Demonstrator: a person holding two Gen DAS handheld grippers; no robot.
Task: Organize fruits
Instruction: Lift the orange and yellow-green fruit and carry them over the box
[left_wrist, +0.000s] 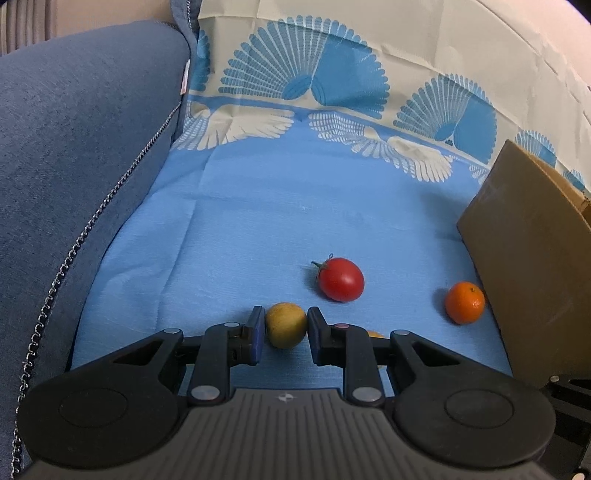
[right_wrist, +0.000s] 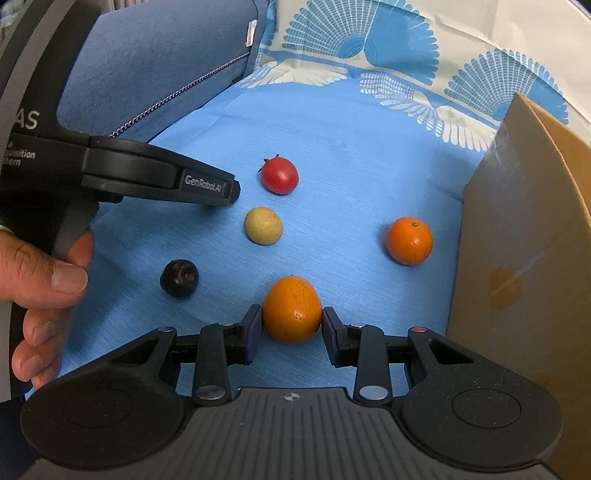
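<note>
Several fruits lie on a blue cloth (right_wrist: 332, 129). In the left wrist view my left gripper (left_wrist: 286, 326) has its jaws either side of a yellow-green round fruit (left_wrist: 286, 325), close to touching it. A red tomato (left_wrist: 340, 278) and a small orange (left_wrist: 464, 302) lie beyond. In the right wrist view my right gripper (right_wrist: 291, 325) has its jaws at the sides of a large orange (right_wrist: 292, 308), with a small gap showing. That view also shows the tomato (right_wrist: 280, 175), the yellow fruit (right_wrist: 263, 225), the small orange (right_wrist: 409, 240) and a dark plum (right_wrist: 179, 277).
A cardboard box (right_wrist: 524, 258) stands open at the right; it also shows in the left wrist view (left_wrist: 532, 266). A blue cushion (left_wrist: 74, 147) bounds the left side. The left gripper body (right_wrist: 155, 177) and the hand holding it fill the left of the right wrist view.
</note>
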